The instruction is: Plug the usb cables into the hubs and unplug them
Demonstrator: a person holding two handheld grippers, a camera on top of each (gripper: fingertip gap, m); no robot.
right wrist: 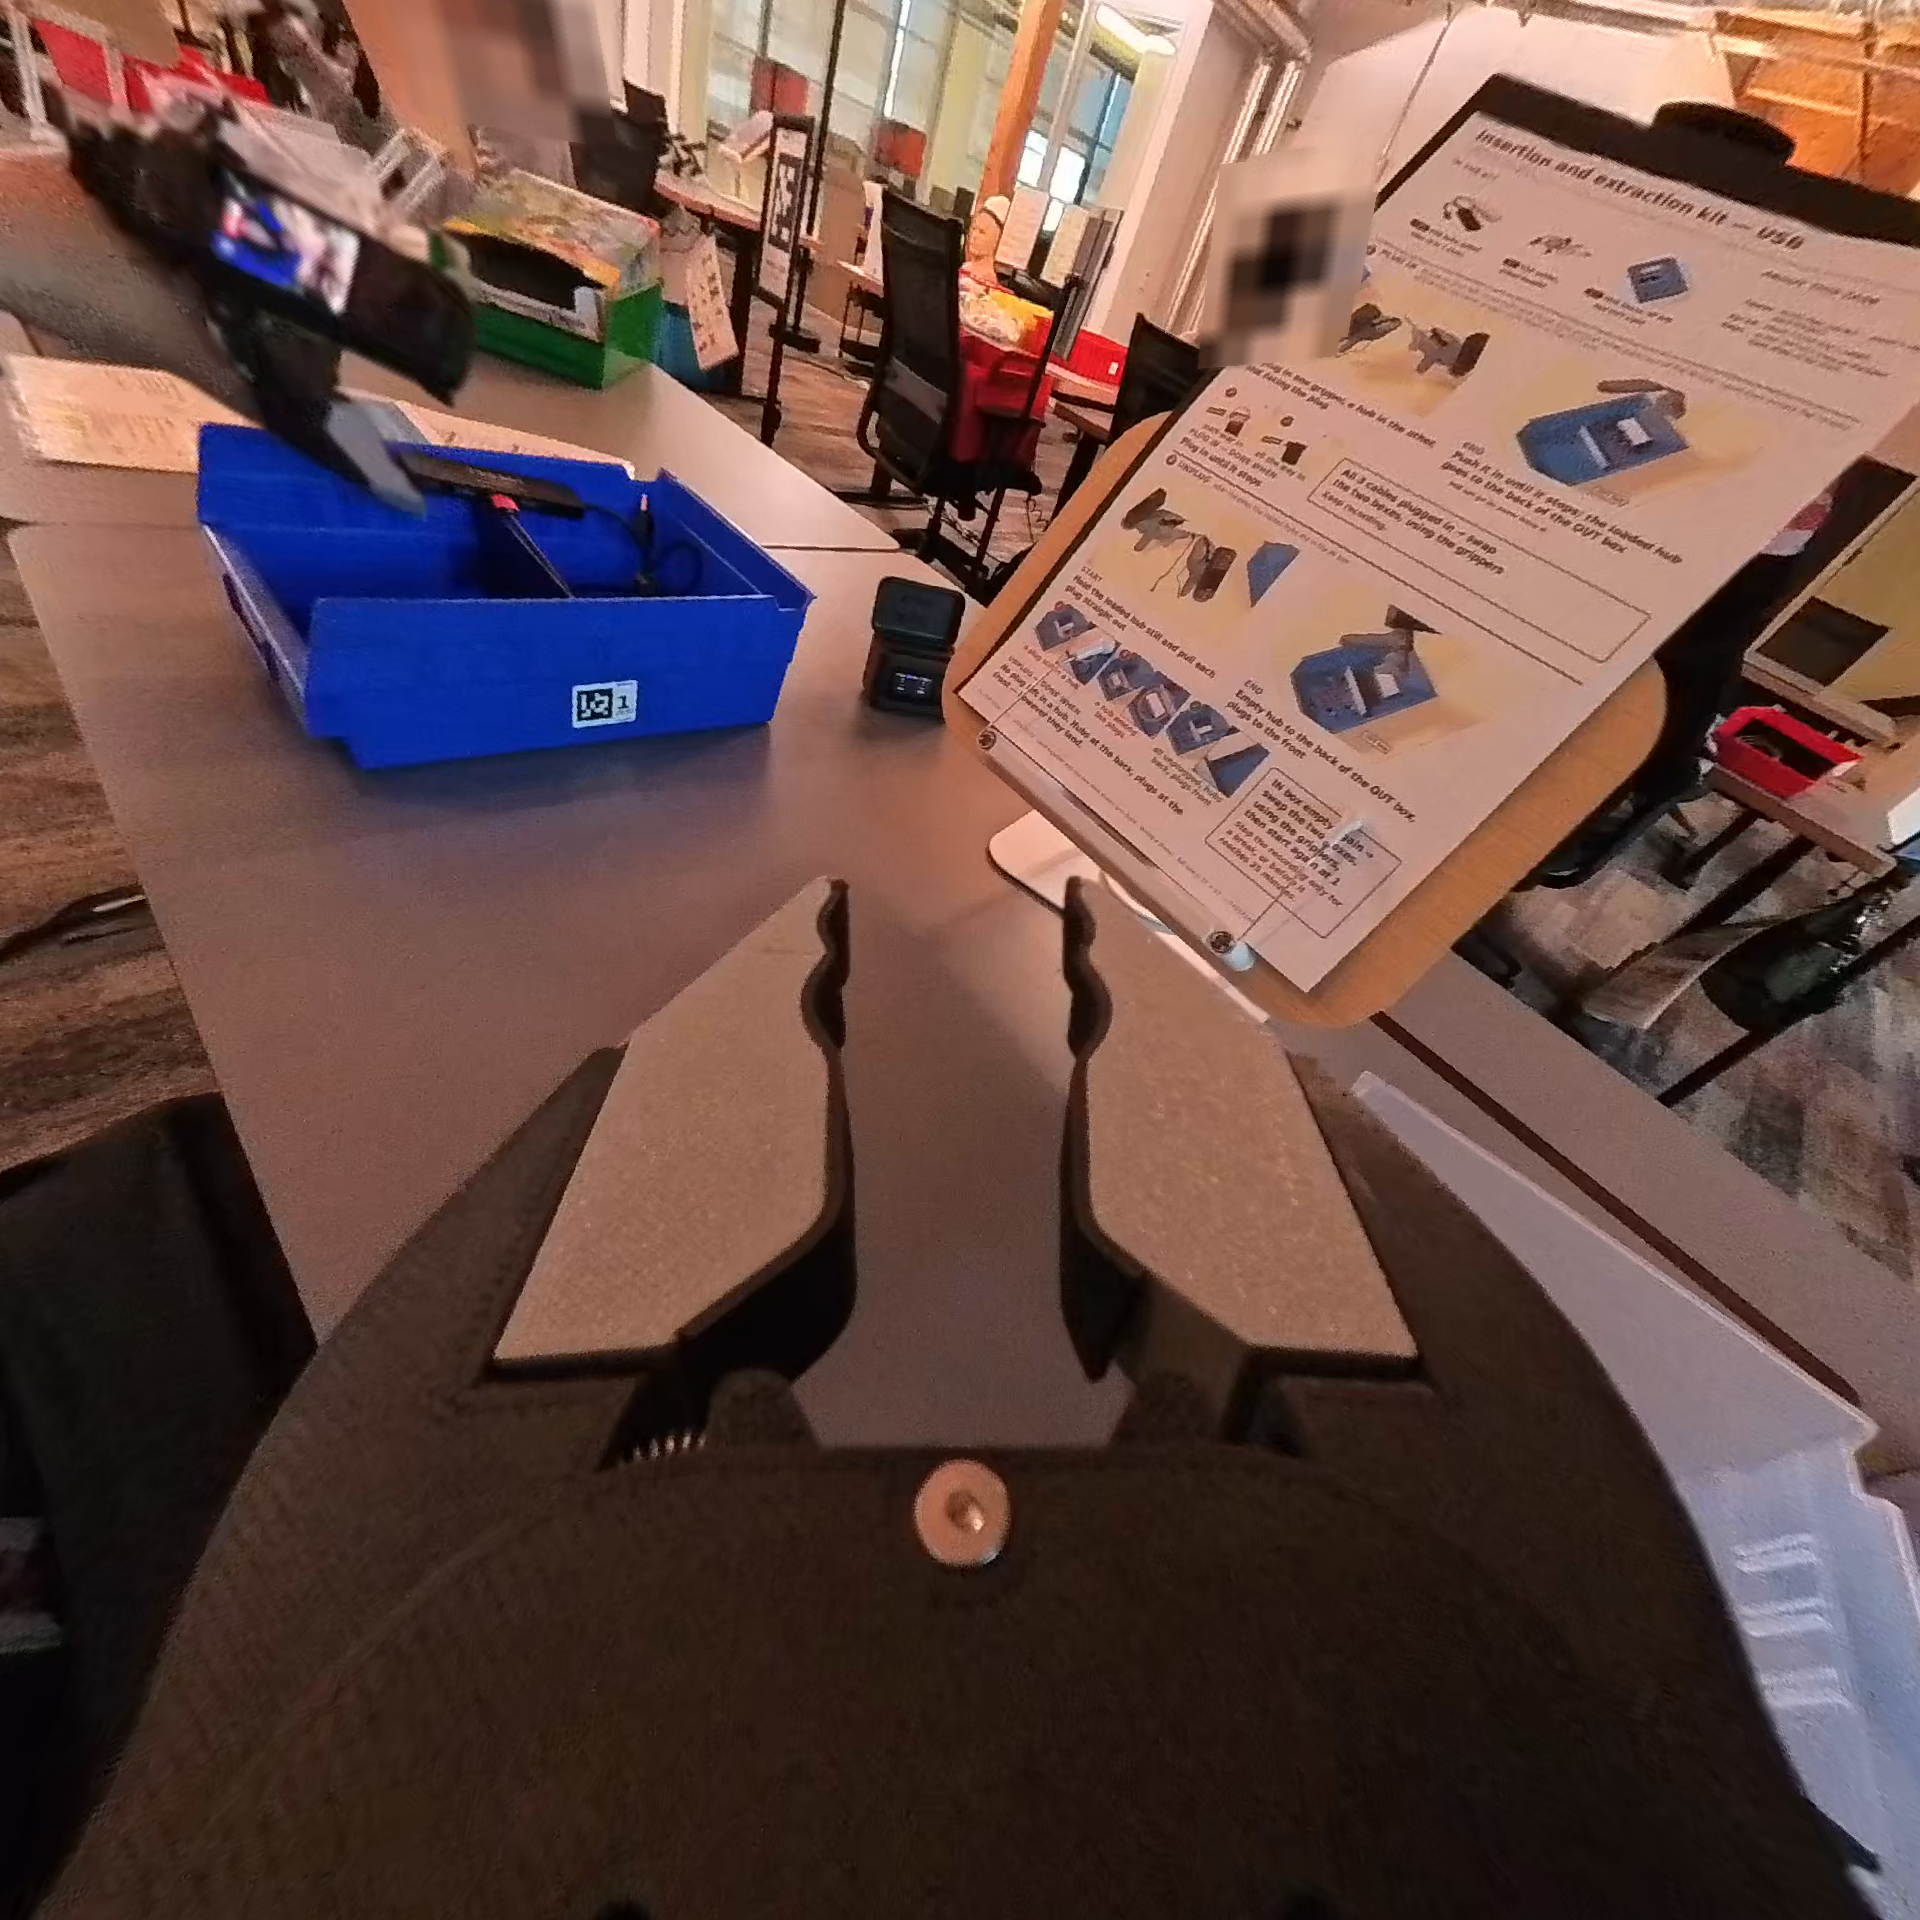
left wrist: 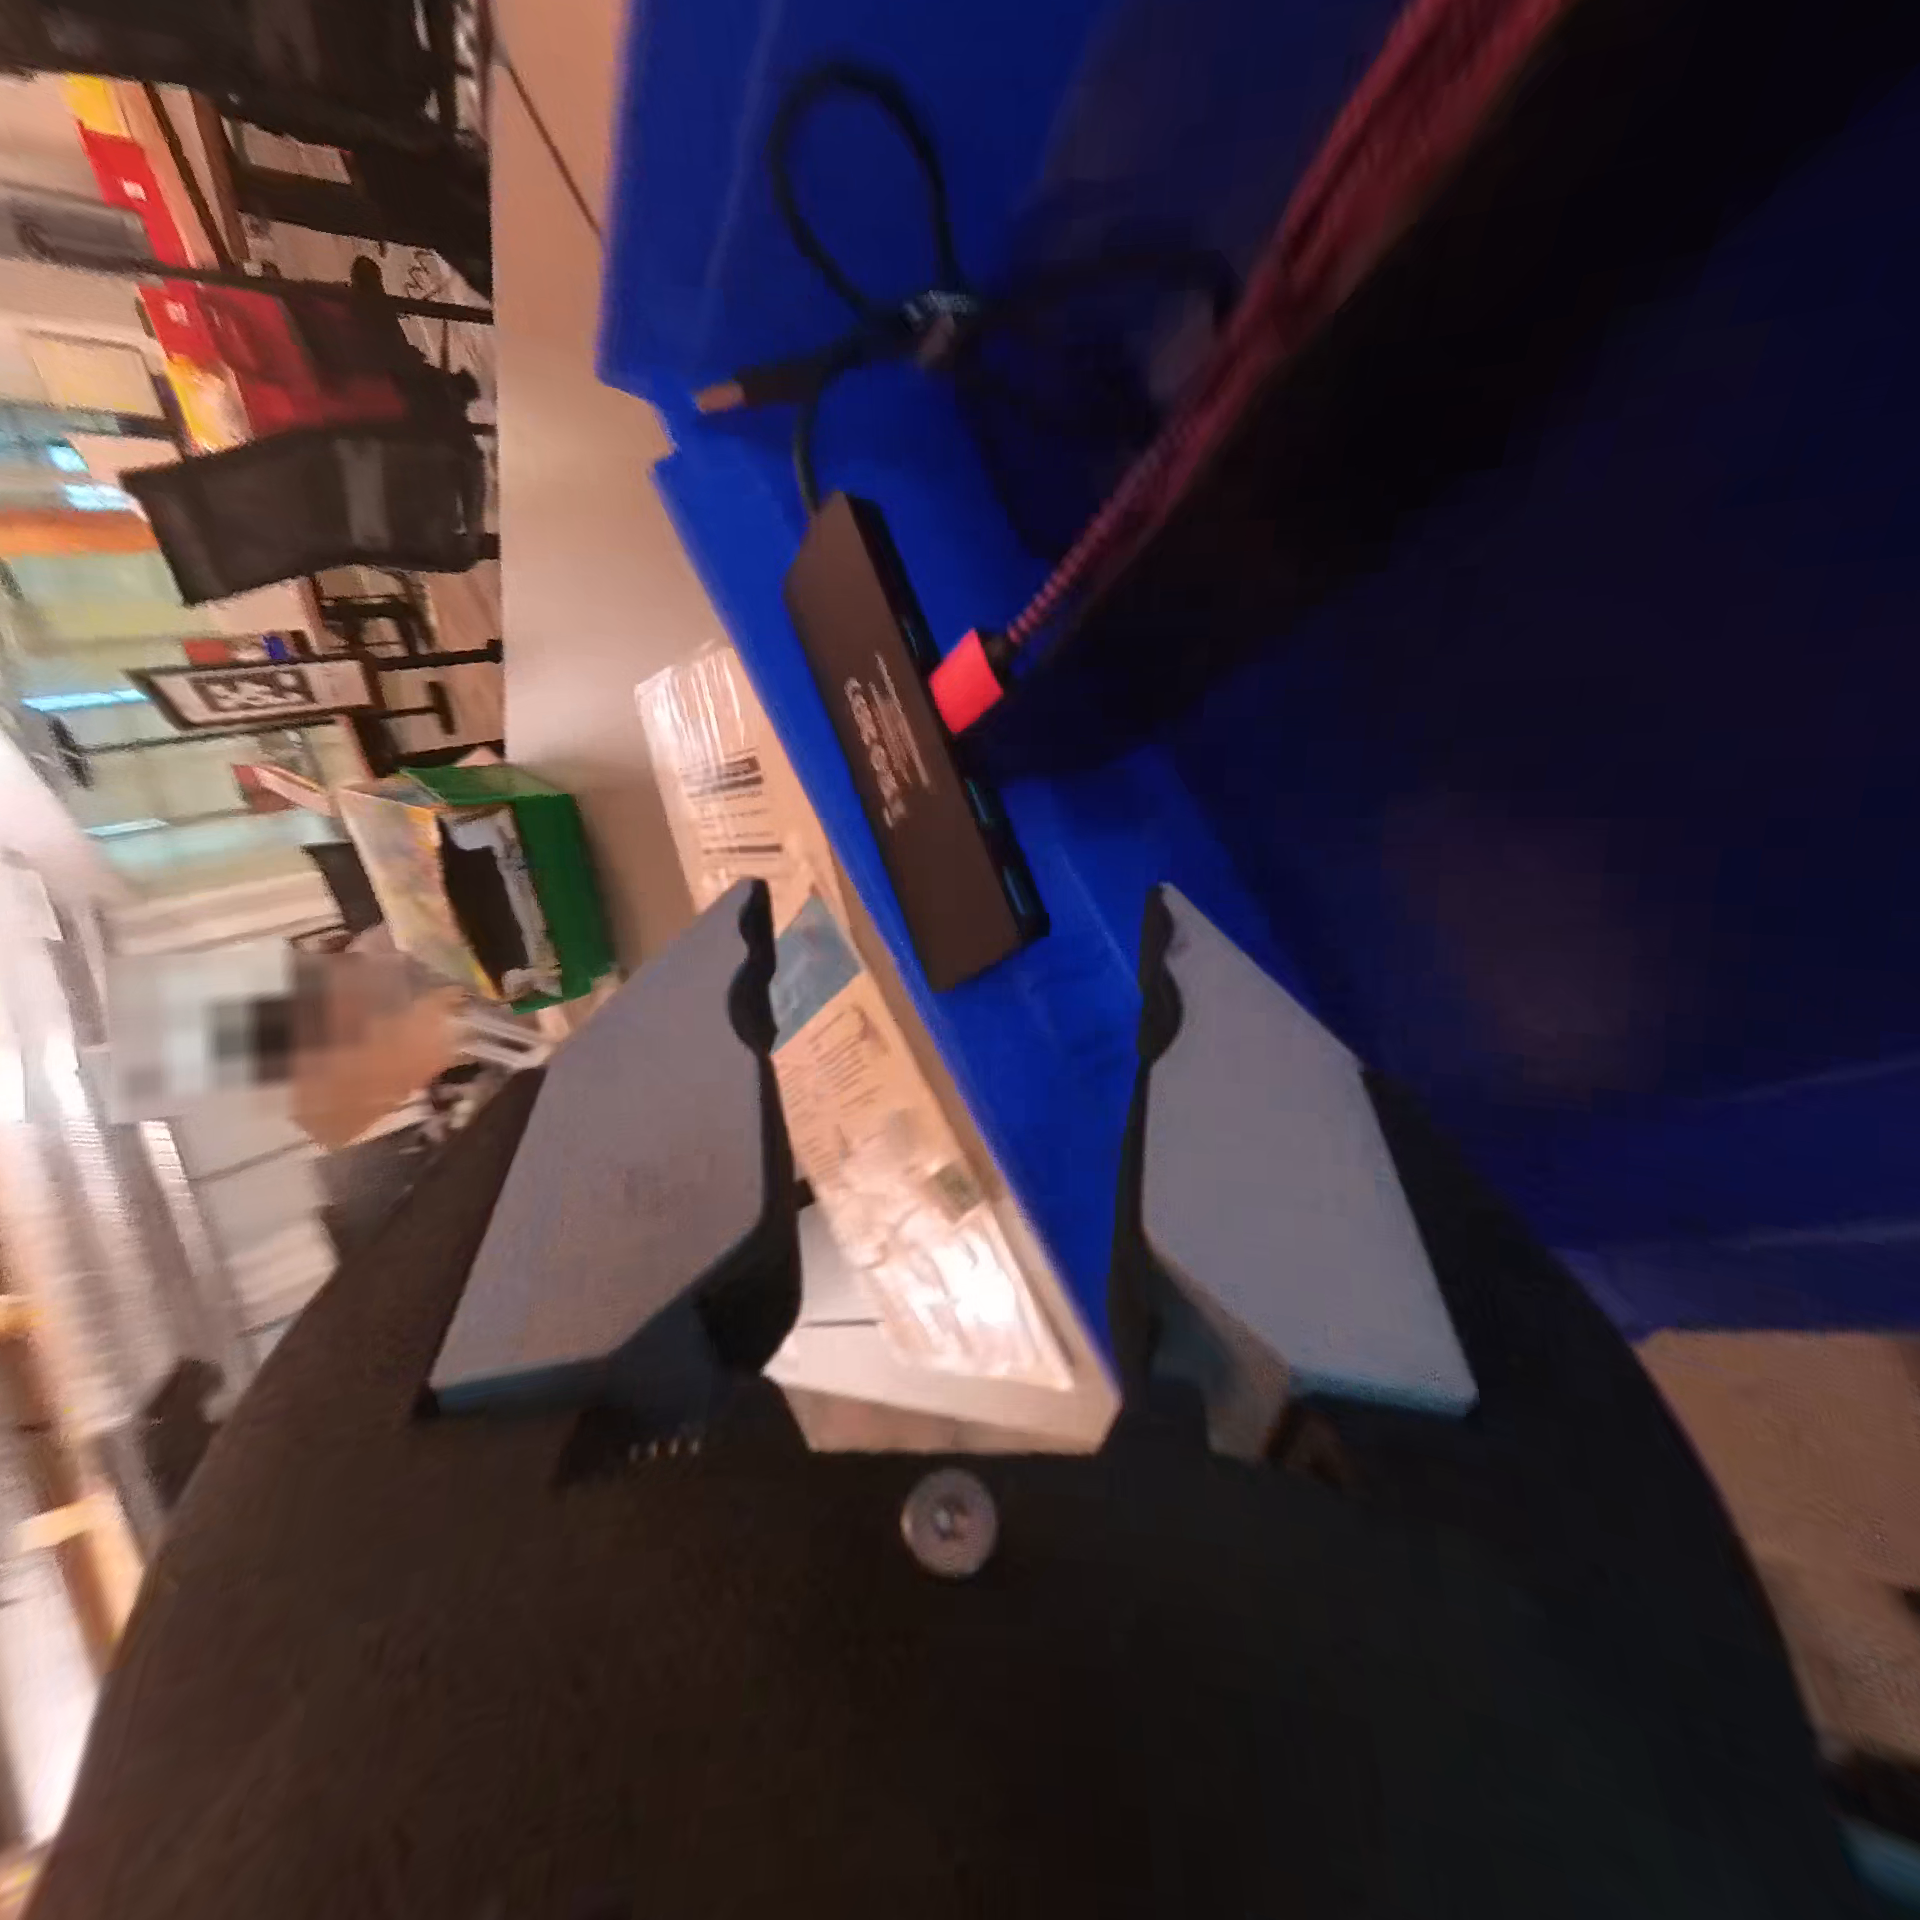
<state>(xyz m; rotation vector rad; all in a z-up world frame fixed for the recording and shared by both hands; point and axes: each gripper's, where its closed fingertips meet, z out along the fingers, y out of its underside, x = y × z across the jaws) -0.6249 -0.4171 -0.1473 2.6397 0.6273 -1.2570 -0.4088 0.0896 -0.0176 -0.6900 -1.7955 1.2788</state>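
A black USB hub [left wrist: 914, 748] lies along the far wall of a blue bin [left wrist: 1091, 1091]. A red USB plug [left wrist: 971, 681] sits in one of its side ports, and its red braided cable [left wrist: 1247, 312] runs off into the bin. The hub's own black cable [left wrist: 862, 208] lies looped beyond it. My left gripper [left wrist: 956, 920] is open, with the hub's near end just ahead of its fingertips and not gripped. The right wrist view shows the bin [right wrist: 520, 644], the hub [right wrist: 488, 483] and the left gripper [right wrist: 374, 462] over it. My right gripper [right wrist: 951, 914] is open and empty above the grey table [right wrist: 468, 935].
An instruction board [right wrist: 1403, 571] on a stand is at the right, with a small black device [right wrist: 909, 644] beside it. A green box [right wrist: 561, 312] and papers [right wrist: 104, 416] lie behind the bin. A white object [right wrist: 1662, 1455] lies at the near right. Chairs and desks stand beyond.
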